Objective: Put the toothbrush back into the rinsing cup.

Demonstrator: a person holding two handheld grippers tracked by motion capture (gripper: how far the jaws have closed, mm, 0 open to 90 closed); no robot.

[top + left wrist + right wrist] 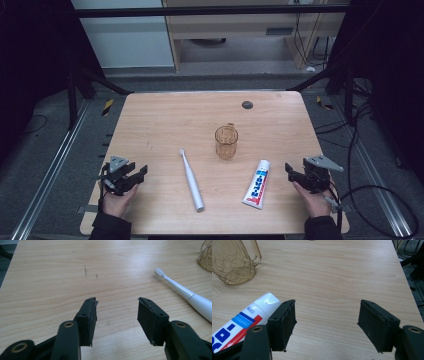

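Resting spread and empty at the desk's [150,115] near edge, the right claw [295,175] sits just right of the toothpaste tube [256,184], whose long axis runs near-to-far.

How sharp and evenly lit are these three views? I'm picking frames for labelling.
High view: soft and low-detail, table well lit, surroundings very dark. Left gripper view: toothbrush crisp, the near jaws softer. Right gripper view: glare on the toothpaste tube's white cap, cup clear.

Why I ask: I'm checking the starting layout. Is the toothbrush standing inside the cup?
No, the toothbrush lies flat on the table, apart from the upright cup.
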